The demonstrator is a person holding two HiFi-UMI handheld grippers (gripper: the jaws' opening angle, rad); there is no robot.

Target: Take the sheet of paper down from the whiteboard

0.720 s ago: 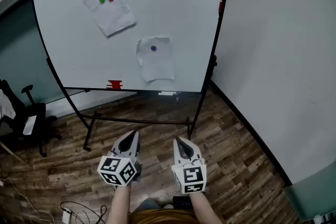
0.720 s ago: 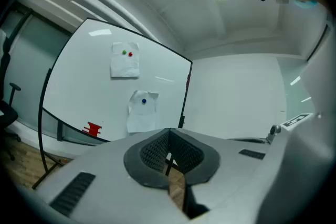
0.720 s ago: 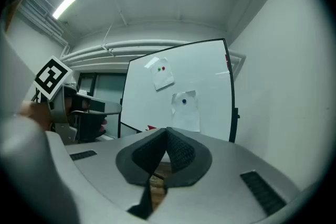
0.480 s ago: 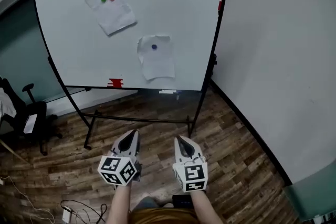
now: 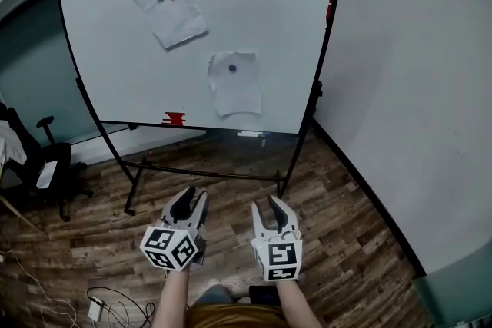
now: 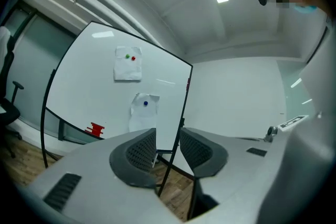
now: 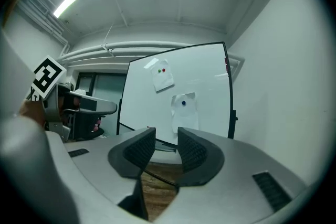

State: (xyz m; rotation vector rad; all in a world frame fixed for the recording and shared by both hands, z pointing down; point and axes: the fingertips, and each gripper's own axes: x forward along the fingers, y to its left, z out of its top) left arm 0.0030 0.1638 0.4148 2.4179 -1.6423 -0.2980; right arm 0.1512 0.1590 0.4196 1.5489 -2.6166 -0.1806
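Note:
A rolling whiteboard (image 5: 269, 4) stands ahead of me. Two crumpled white sheets hang on it. The upper sheet (image 5: 171, 18) is pinned by a green and a red magnet. The lower sheet (image 5: 235, 88) is pinned by one blue magnet (image 5: 232, 67). My left gripper (image 5: 194, 194) and right gripper (image 5: 270, 201) are held low over the wood floor, well short of the board, both open and empty. The left gripper view shows both sheets, the lower sheet (image 6: 140, 113) just above its jaws. In the right gripper view the lower sheet (image 7: 185, 110) sits above the jaws.
A red eraser (image 5: 174, 118) lies on the board's tray. The board's black stand (image 5: 207, 176) spreads over the floor below it. A white wall (image 5: 415, 88) runs close along the right. An office chair (image 5: 38, 165) stands at the left, and cables (image 5: 100, 307) lie by my feet.
Both grippers' jaws have opened from shut. The board has shifted slightly to the right in the head view.

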